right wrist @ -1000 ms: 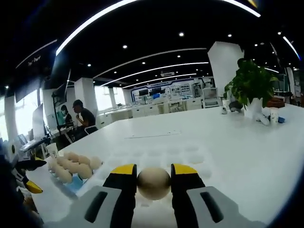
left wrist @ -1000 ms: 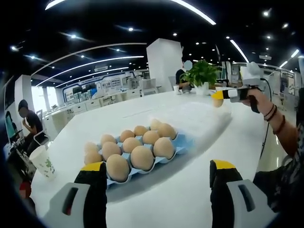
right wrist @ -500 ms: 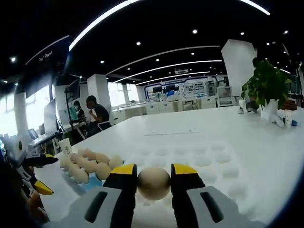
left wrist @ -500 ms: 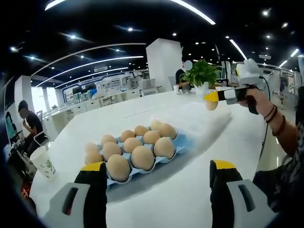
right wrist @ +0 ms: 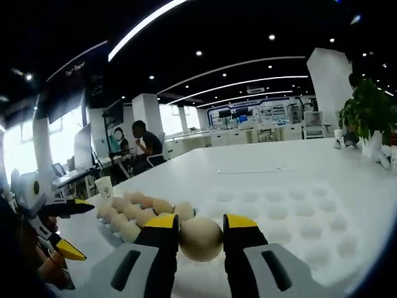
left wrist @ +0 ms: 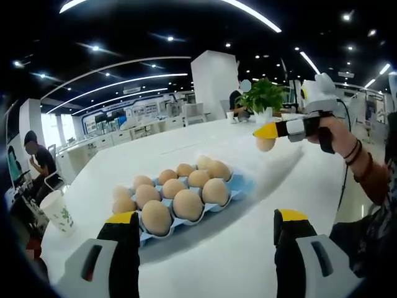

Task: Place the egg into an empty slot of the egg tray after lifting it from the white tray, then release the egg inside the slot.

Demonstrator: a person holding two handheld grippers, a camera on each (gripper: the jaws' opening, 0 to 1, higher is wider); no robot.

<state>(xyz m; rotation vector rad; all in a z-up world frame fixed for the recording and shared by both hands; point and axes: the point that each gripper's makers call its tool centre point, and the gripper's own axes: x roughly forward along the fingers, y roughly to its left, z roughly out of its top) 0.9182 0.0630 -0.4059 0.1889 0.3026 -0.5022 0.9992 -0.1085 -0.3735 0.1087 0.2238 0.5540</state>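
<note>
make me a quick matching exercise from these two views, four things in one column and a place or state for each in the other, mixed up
Things:
1. egg
2. blue egg tray
3. paper cup
4. left gripper

Places or states:
A. open, holding nothing
B. clamped in the right gripper
C. filled with brown eggs
D. standing near the table's edge

Pairs: 1-B, 2-C, 3-D, 4-A

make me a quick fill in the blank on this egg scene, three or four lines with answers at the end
1. The right hand-held gripper is shut on an ____.
2. The eggs sit in a tray whose colour is ____.
3. The left hand-held gripper holds nothing; its jaws are ____.
4. Beside the egg tray, near the table edge, stands a paper ____.

Missing words: egg; blue; open; cup
</note>
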